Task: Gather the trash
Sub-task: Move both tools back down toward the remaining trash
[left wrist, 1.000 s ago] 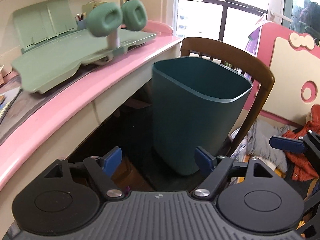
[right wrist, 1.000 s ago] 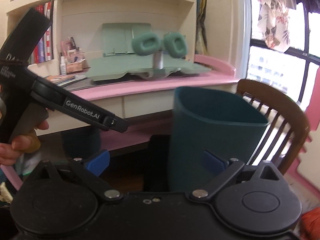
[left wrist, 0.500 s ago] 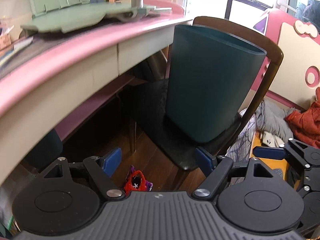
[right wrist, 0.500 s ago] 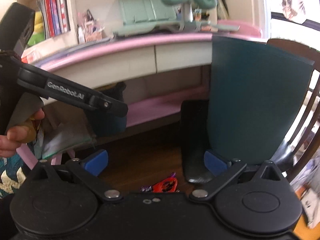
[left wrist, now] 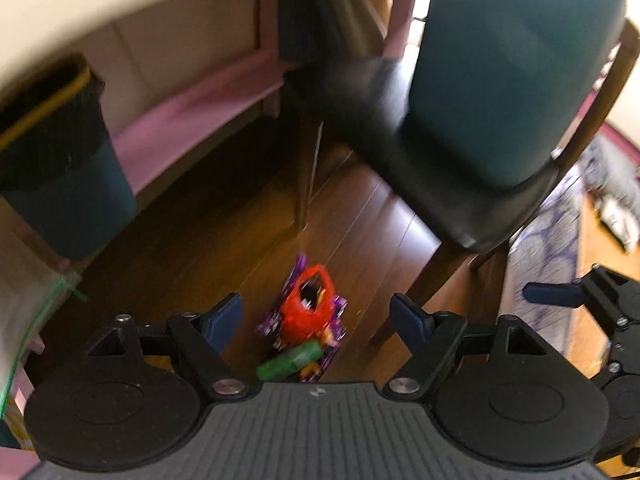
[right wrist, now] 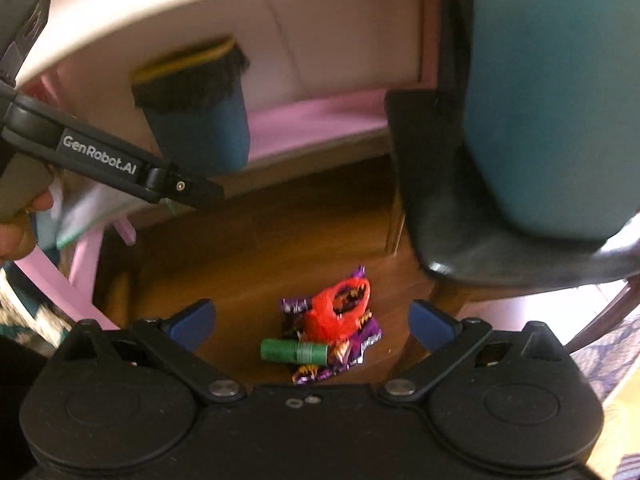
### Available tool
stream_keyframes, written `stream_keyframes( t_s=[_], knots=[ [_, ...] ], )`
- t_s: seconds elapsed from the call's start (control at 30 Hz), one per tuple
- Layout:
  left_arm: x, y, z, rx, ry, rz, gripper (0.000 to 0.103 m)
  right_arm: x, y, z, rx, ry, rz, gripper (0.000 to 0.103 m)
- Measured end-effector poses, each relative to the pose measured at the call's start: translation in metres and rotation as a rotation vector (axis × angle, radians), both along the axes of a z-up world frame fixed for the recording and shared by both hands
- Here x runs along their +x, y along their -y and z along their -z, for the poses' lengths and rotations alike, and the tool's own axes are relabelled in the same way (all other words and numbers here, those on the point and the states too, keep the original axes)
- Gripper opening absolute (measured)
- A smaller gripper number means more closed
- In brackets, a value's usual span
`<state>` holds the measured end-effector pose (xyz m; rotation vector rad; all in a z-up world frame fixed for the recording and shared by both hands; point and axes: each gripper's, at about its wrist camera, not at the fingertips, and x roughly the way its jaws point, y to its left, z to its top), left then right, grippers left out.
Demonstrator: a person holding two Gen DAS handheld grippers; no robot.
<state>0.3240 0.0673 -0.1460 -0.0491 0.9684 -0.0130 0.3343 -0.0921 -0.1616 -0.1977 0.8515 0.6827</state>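
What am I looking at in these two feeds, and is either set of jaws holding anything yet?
Each feed comes from a fisheye camera mounted on a handheld gripper, looking forward along its two blue-tipped fingers; a person carries one in each hand. The black shape along the bottom of each picture is the tool's own body.

In the left feed, the left gripper has its jaws open and empty. In the right feed, the right gripper is open and empty too. The dark bar printed GenRobot.AI at upper left there is the other tool.

Both point down at a wooden floor under a pink desk. On it lies a small pile of trash: a red wrapper over purple wrappers, with a green tube beside them. A teal bin stands on the chair; a smaller lined bin stands under the desk.
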Motion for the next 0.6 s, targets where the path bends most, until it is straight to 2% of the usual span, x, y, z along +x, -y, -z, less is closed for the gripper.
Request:
stream_keyframes(
  t_s=[0.2,0.37,0.53,0.6],
  knots=[
    [0.013,-0.021,0.076,0.026,-0.089,0.016,0.08,0.02,-0.016,0.057,-0.029,-0.079,0.043,0.101],
    [0.018,-0.04,0.136,0.018,-0.155,0.043,0.08,0.04,-0.026,0.097,-0.048,-0.115,0.077,0.096],
    [0.023,-0.047,0.187,0.053,-0.206,0.114,0.08,0.059,-0.046,0.134,-0.084,-0.172,0.062,0.088],
    [0.023,-0.049,0.204,0.07,-0.227,0.146,0.08,0.066,-0.054,0.148,-0.092,-0.191,0.054,0.088]
  ],
)
